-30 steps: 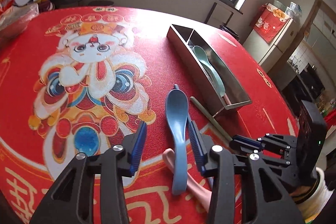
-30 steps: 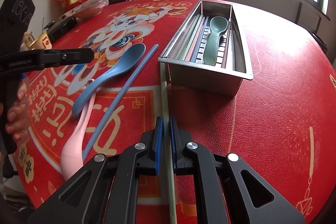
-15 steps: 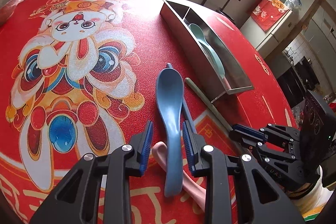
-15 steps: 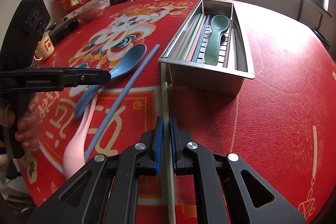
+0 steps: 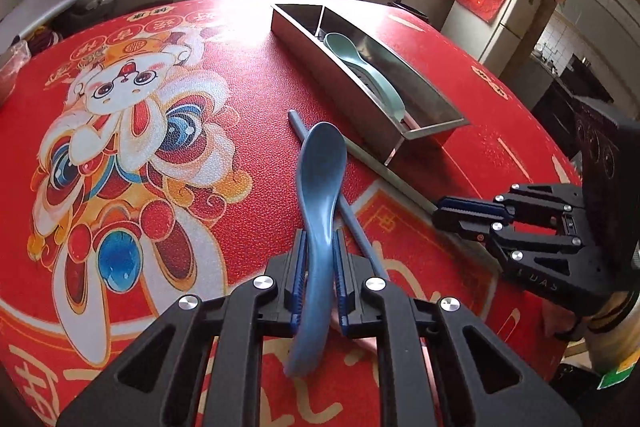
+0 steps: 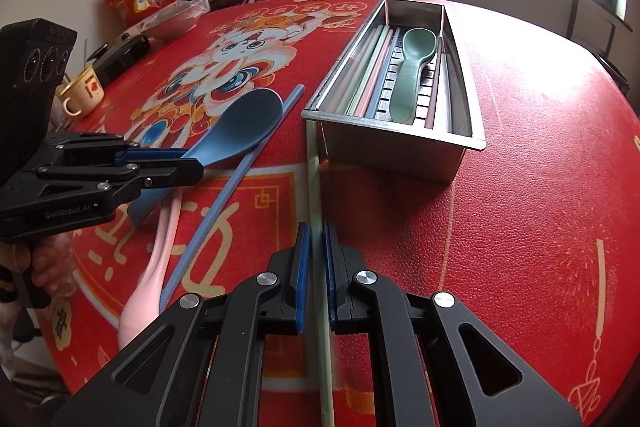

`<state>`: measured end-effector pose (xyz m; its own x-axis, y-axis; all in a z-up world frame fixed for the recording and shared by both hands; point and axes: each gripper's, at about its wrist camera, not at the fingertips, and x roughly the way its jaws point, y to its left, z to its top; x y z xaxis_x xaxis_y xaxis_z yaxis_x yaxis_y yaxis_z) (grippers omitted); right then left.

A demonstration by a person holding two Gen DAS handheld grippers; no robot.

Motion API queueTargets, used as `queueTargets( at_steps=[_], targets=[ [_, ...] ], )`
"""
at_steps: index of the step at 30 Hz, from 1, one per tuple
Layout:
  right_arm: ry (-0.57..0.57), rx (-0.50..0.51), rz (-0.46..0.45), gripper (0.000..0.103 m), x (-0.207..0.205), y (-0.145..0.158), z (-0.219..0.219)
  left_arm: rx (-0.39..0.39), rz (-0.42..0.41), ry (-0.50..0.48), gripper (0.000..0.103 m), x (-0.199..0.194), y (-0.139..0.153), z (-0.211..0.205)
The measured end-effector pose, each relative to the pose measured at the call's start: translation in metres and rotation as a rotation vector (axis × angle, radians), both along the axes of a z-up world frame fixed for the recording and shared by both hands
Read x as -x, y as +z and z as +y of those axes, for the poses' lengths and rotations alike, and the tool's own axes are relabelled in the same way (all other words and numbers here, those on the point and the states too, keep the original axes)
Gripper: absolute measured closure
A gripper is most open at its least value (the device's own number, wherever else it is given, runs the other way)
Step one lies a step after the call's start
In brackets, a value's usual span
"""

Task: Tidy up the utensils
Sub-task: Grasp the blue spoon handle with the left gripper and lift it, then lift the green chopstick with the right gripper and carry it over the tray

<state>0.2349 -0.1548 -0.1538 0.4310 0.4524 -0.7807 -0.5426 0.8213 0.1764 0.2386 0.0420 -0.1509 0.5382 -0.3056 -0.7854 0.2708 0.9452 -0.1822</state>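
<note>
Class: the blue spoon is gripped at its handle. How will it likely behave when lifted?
The blue spoon looks rigid and smooth, so it should probably lift as one piece. The left gripper, whose jaws have just been closing, pinches the narrow handle, so the bowl-heavy end may sag or pivot. Its glossy surface could slip. It crosses a blue chopstick, which may shift.

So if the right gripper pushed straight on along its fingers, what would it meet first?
Probably the near end wall of the steel utensil tray: the green chopstick clamped in the right gripper already reaches about there, though depth is unclear.
</note>
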Motion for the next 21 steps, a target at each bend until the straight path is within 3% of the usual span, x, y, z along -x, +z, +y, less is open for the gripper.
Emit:
queueTargets(
  at_steps=[3, 13, 21],
  targets=[
    [0.000, 0.001, -0.001, 0.096, 0.000, 0.000, 0.000, -0.054, -0.004, -0.008, 0.090, 0.003, -0.005, -0.002],
    [0.001, 0.005, -0.003, 0.096, -0.001, 0.000, 0.000, 0.023, -0.067, 0.080, 0.091, 0.012, 0.000, 0.023],
    [0.000, 0.020, -0.013, 0.096, 0.000, 0.000, 0.003, -0.036, -0.102, 0.170, 0.091, 0.026, 0.003, 0.053]
  ],
)
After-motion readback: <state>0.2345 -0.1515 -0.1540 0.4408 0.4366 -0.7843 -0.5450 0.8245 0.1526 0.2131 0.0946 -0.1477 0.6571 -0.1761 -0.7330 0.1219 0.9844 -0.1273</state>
